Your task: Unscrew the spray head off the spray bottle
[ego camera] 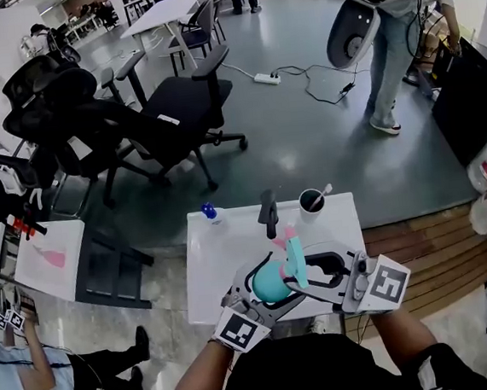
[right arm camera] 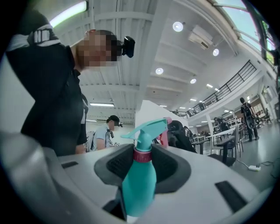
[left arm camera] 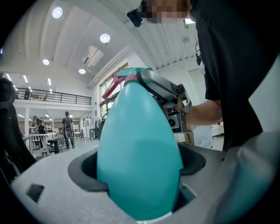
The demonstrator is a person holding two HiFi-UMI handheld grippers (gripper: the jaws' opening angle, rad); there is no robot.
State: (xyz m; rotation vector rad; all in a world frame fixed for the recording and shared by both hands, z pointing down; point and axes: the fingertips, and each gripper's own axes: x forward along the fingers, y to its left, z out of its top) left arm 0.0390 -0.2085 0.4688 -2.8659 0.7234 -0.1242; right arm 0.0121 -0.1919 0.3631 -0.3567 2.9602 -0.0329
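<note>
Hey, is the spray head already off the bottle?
No, in the right gripper view the spray head sits on top of the spray bottle, its pink collar seated at the neck.

Teal egg-shaped spray bottle [ego camera: 271,286], held aloft and tilted, with its teal-and-pink spray head [ego camera: 294,257] seated on.

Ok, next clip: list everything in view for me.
spray bottle: one, teal, held by both grippers
spray head: one, teal with pink trigger, on the bottle
table: one, white, beneath the grippers
small bottle: one, blue cap, table's far edge
upright object: one, black, beside it, kind unclear
cup: one, black, white stick inside, far edge
office chairs: two nearby, black, beyond the table
bystanders: two, one standing far right, one seated lower left
left gripper: shut on the bottle's body
right gripper: shut on the spray head's collar
</note>
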